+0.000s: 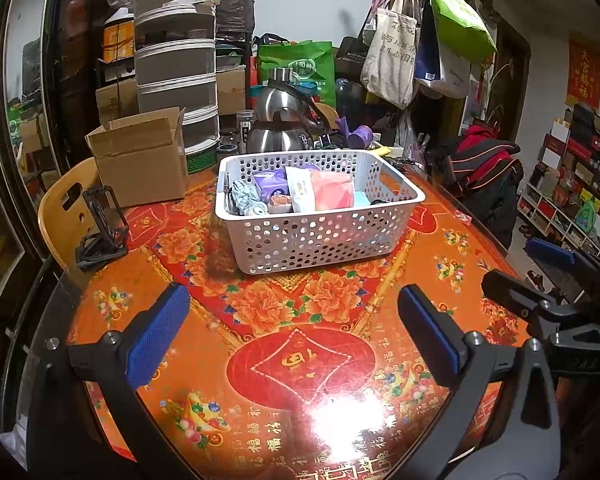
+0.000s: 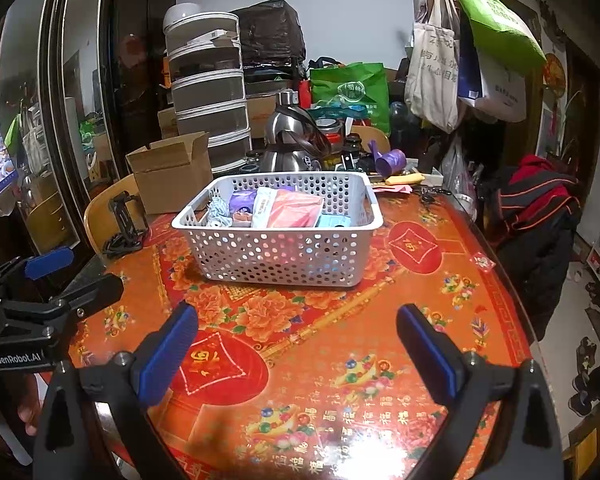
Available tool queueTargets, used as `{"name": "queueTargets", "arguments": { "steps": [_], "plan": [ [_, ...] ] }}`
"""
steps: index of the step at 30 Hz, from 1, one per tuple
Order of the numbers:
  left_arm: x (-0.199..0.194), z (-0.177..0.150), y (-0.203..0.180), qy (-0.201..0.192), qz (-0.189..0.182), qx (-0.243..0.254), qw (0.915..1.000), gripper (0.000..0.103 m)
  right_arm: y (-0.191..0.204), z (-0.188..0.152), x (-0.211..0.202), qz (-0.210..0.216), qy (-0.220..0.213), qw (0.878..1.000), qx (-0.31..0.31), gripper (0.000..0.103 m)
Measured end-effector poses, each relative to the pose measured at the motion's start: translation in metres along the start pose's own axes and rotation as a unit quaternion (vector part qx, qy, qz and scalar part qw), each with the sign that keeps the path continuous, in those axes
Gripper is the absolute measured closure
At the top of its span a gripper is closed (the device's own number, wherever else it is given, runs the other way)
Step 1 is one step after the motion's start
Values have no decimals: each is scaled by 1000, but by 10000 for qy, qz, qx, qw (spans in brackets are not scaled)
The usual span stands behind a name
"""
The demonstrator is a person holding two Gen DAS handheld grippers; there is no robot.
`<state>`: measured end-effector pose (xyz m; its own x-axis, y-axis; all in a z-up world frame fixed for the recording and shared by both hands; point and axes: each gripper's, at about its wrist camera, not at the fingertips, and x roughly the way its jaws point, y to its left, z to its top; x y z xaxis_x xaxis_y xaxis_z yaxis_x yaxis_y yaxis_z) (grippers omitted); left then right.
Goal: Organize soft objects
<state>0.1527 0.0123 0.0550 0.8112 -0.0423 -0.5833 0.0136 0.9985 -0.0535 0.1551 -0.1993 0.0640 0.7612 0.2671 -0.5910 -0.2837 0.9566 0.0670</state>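
A white perforated basket (image 1: 320, 236) (image 2: 276, 256) stands mid-table and holds several soft items: a striped blue-white cloth (image 1: 246, 196) (image 2: 220, 210), a purple pack (image 1: 272, 186) (image 2: 242, 200), a white pouch (image 1: 300, 192) and a pink pack (image 1: 334, 192) (image 2: 296, 210). My left gripper (image 1: 294, 334) hovers open over the tablecloth in front of the basket, nothing between its blue pads (image 1: 156, 340). My right gripper (image 2: 298, 354) is open too, on the near side of the basket, empty. Each gripper shows at the edge of the other's view.
The round table (image 1: 260, 320) has a red-orange floral cover. Behind the basket stand a cardboard box (image 1: 144, 160), a steel kettle (image 1: 280, 120), a stacked drawer tower (image 1: 176, 64) and a black phone stand (image 1: 100, 228). Bags hang at the back right. A chair with clothes (image 2: 536, 208) stands to the right.
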Motion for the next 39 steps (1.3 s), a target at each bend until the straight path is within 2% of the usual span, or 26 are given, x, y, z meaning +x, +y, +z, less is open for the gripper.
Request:
{"name": "queueTargets", "arguments": {
  "steps": [39],
  "plan": [
    [3,-6,0,51,-127,48,9999,0,2,-1,-2,-42,-9,10000,-44,4]
  ]
}}
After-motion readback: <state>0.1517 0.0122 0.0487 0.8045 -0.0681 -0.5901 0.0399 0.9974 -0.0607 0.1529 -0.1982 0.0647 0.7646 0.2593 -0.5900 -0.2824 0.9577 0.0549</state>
